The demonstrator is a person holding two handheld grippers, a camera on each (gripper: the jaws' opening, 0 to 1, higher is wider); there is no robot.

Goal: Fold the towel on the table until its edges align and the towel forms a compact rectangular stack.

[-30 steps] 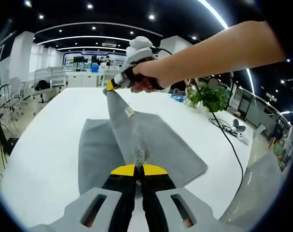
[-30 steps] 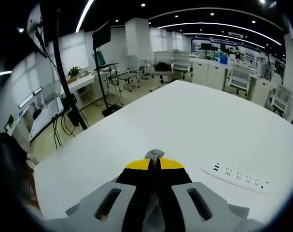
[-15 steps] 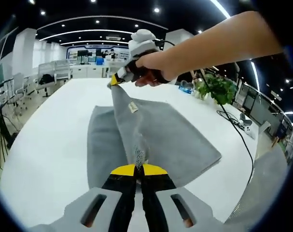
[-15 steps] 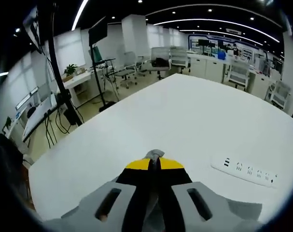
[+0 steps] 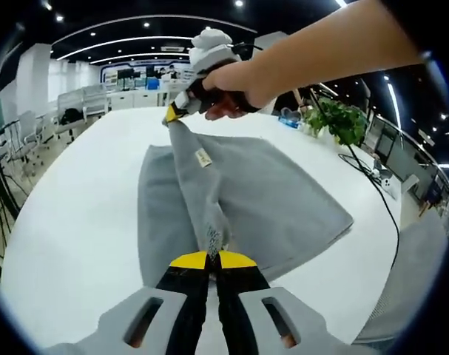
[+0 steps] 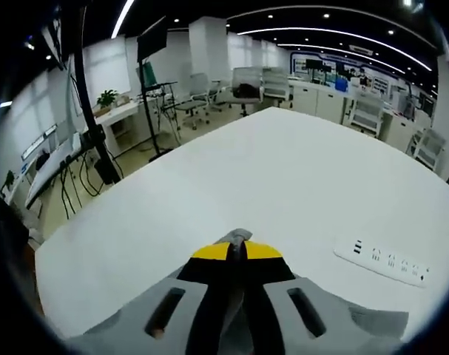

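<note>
Since a second ago the table (image 5: 76, 222) and grey towel (image 5: 283, 200) spread wider in the left gripper view, the towel soft, light and sagging between held corners, best gripped there, with the left gripper (image 5: 212, 255) and right gripper (image 6: 237, 240) each clamped on towel cloth.

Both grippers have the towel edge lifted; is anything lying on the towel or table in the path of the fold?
Nothing visible does. The towel lies bare on the white table, its raised edge pinched between the left gripper and right gripper. A power strip lies on the table, apart.
</note>
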